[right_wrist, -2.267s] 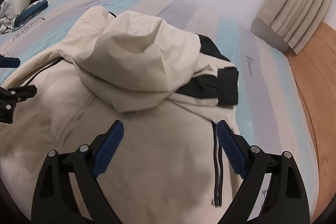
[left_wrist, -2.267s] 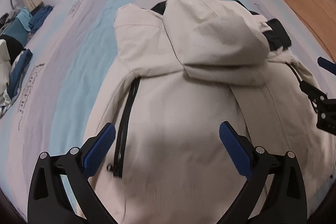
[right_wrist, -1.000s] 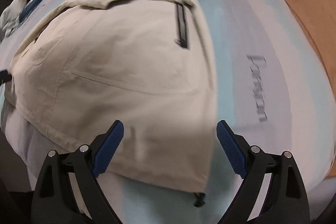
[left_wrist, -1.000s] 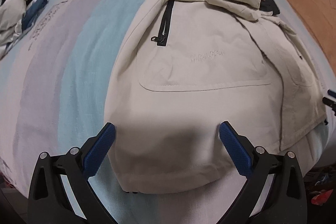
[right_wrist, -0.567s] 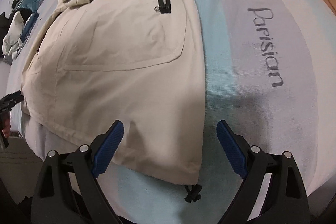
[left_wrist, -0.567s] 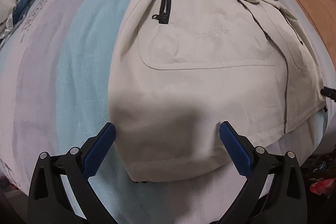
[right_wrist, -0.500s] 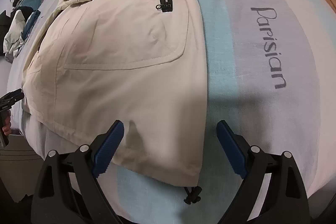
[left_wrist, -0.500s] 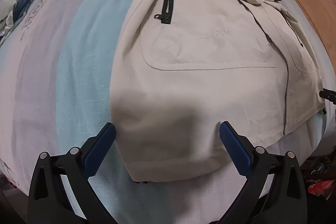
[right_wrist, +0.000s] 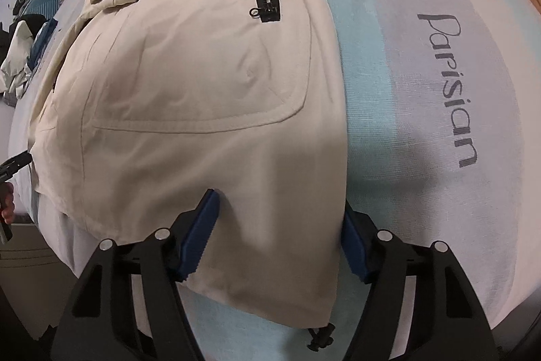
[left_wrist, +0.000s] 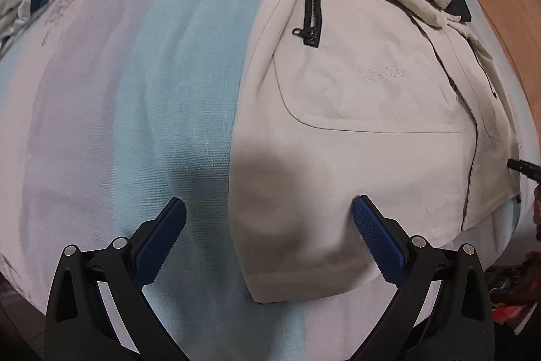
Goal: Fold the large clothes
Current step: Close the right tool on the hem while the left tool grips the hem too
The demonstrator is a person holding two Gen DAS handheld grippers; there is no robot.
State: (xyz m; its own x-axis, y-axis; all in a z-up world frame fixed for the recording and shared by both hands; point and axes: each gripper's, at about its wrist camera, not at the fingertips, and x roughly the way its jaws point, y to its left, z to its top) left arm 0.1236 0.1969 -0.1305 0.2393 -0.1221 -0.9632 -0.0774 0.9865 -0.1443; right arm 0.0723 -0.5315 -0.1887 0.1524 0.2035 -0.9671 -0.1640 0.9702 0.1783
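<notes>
Both grippers point steeply down at the beige jacket [left_wrist: 355, 83] spread on the striped bed [left_wrist: 135, 90]. Right gripper [right_wrist: 277, 225] is closing around the near right hem, lower than 1 second ago. Left gripper [left_wrist: 268, 225] gapes wide over the near left corner, now straddling its side edge.

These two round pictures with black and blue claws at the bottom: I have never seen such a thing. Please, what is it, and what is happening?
Each picture comes from a camera mounted on a hand-held gripper, looking forward along its two blue-padded fingers; a person holds one in each hand. Both look down on a beige jacket lying flat on a striped bedsheet. The left gripper is open above the jacket's bottom left corner, holding nothing. The right gripper is closing on the bottom right corner, with the fabric between its fingers. More clothes lie further away on the bed.
</notes>
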